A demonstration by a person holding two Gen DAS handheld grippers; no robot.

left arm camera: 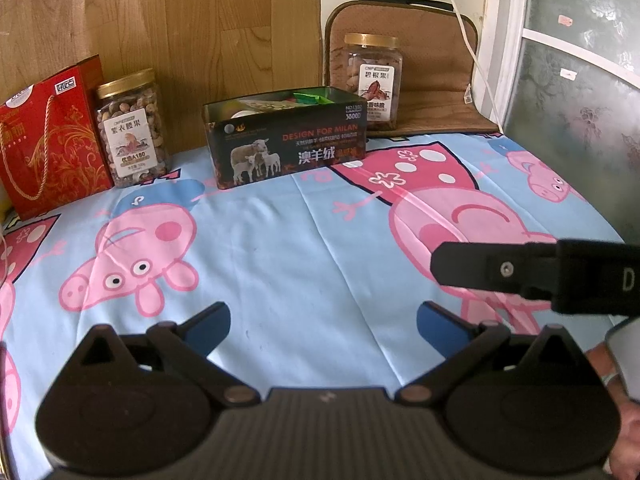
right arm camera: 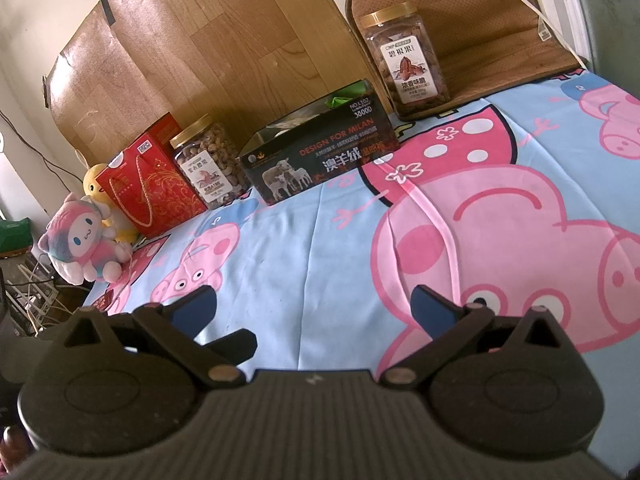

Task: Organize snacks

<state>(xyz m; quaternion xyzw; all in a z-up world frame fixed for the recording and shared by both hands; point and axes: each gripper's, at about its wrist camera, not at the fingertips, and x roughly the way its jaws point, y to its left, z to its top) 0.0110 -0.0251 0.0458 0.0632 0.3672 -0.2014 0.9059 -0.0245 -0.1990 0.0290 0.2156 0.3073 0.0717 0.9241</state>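
1. Far ahead of both tools, along the wood-grain back wall, the snacks stand in a loose row: the open dark tin (left arm camera: 286, 136) in the middle with packets showing over its rim, the cashew jar (left arm camera: 132, 128) to its left, the pecan jar (left arm camera: 373, 80) to its right and a little farther back on a brown mat (left arm camera: 440, 92).
2. The tin's long axis runs left to right across your view, so you face one long side; its narrow ends point at the two jars.
3. The cashew jar stands just beside a red gift bag (left arm camera: 48, 136) and a clear gap left of the tin. The pecan jar sits close behind the tin's right end.
4. Your left tool (left arm camera: 322, 330) has its blue pads spread wide, holding nothing, low over the cartoon-pig sheet (left arm camera: 320, 240), well short of the row.
5. Your right tool (right arm camera: 314, 308) is likewise spread and empty; its dark finger crosses the right edge of the left view.
6. By my judgement the pecan jar lies on the right tool's side and the cashew jar on the left's; either needs a long forward reach.
7. Plush toys (right arm camera: 86, 240) sit at the far left edge, away from any likely path.
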